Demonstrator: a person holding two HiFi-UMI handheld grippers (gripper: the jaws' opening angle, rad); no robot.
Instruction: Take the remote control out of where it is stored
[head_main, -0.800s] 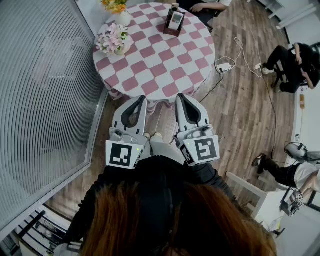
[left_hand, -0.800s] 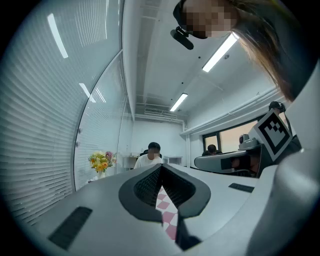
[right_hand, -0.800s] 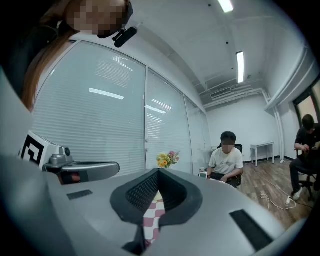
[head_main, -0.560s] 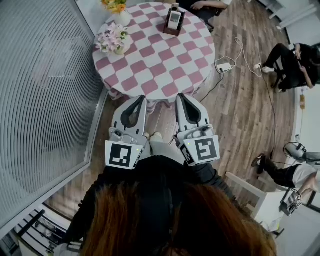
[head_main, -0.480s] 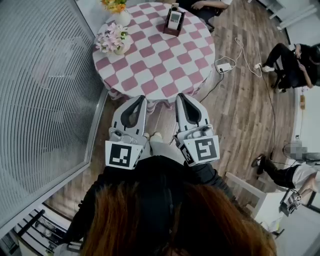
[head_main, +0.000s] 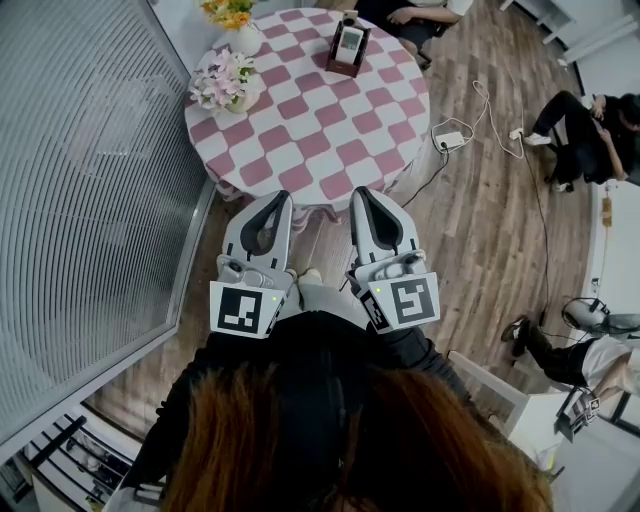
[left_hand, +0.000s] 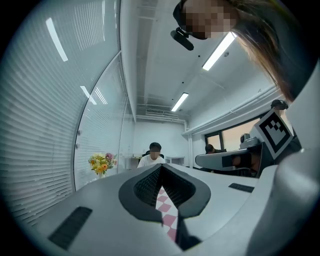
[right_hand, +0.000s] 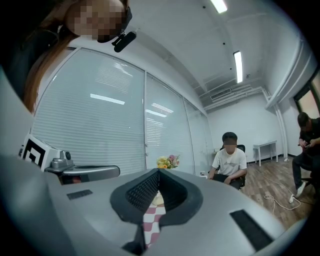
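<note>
Both grippers are held side by side at the person's waist, pointing to 12 o'clock at a round table (head_main: 320, 140) under a pink-and-white checked cloth. The left gripper (head_main: 279, 198) has its jaws brought together at the tips with nothing between them; in the left gripper view only a sliver of checked cloth shows through the gap behind the tips. The right gripper (head_main: 361, 193) is likewise closed and empty, and its own view gives the same slim glimpse of the cloth.

The remote control (head_main: 351, 40) stands upright in a dark holder (head_main: 343, 63) at the table's far edge, at about 12 o'clock on the tabletop and well apart from both grippers. A bunch of pink flowers (head_main: 224, 76) sits at about 9 o'clock on the table, and a white vase of yellow and orange flowers (head_main: 236, 20) stands at about 11 o'clock.

A seated person (head_main: 420, 12) is just beyond the table at 1 o'clock. On the wooden floor at 3 o'clock of the table lies a power strip (head_main: 447, 138) with cables, and another seated person (head_main: 590, 115) is further out that way. A glass wall with blinds (head_main: 90, 190) runs along the 9 o'clock side.
</note>
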